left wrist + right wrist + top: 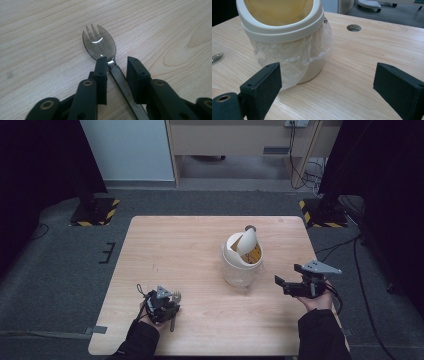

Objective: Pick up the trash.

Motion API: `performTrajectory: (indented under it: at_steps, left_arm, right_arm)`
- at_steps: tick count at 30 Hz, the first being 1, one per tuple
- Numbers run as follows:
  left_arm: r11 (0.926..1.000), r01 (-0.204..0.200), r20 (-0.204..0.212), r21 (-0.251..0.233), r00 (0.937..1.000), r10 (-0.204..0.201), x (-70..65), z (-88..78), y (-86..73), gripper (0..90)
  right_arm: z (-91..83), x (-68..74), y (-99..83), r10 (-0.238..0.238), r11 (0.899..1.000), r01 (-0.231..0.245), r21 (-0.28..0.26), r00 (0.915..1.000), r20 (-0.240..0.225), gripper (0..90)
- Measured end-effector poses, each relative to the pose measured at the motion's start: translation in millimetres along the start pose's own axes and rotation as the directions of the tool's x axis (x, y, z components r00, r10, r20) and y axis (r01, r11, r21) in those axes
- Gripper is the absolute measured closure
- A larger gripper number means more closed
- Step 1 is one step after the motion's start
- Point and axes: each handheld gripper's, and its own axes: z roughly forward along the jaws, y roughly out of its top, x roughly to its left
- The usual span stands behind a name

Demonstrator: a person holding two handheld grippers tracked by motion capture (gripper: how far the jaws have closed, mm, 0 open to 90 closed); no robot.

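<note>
Lying flat on the pale wooden surface (200, 250), a smoky translucent spork (100, 43) sits near the 7 o'clock corner, its tined bowl pointing away from the person and its dark handle running back between the jaws of the left gripper (117, 65). Those jaws stand narrowly apart on either side of the neck of the spork; one pad seems to touch it, the other stands just clear, so no firm grip shows. In the high view the left gripper (176, 296) rests low over the surface in the person's left hand (145, 316). A cream swing-lid bin (242, 257), lined with a clear plastic bag (294, 53) that spills out below its lid ring, stands upright slightly toward 2 o'clock from the middle, its flap tilted open. The right gripper (281, 283), held at about 4 o'clock, points toward the bin with its jaws spread wide and nothing between them; in its own view the right gripper (327, 82) frames the base of the bin, near but not touching. A round cable hole (354, 27) lies beyond the bin.
</note>
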Motion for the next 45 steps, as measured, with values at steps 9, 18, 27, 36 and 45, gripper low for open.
performTrajectory:
  at_steps: [9,18,27,36,45]
  left_arm:
    - [1.0,-0.007,0.017,0.006,0.9998,0.007,-0.2,0.6,3.1,78.6]
    - [0.989,-0.045,0.043,-0.141,0.9977,0.051,-3.8,-19.5,13.0,78.6]
    - [0.9401,-0.047,0.064,-0.338,0.9952,0.073,-4.5,-46.4,24.6,78.6]
    - [0.8766,-0.027,0.075,-0.481,0.9946,0.072,-4.4,-69.1,31.1,78.6]
    - [0.8036,-0.045,0.069,-0.593,0.9919,0.107,-8.8,-90.4,39.2,78.6]
  right_arm:
    - [1.3,0.3,-0.8,-0.004,1.0,0.004,0.008,1.0,-0.001,8.5]
    - [1.5,-0.3,-0.3,0.005,1.0,-0.005,0.001,1.0,-0.004,8.6]
    - [3.1,0.9,3.4,0.001,1.0,-0.001,-0.009,0.9999,-0.014,8.6]
    - [-1.5,3.1,11.2,0.008,0.998,-0.01,-0.063,0.9995,-0.032,8.5]
    - [-5.3,8.0,18.5,0.007,0.995,-0.012,-0.103,0.9987,-0.05,8.7]
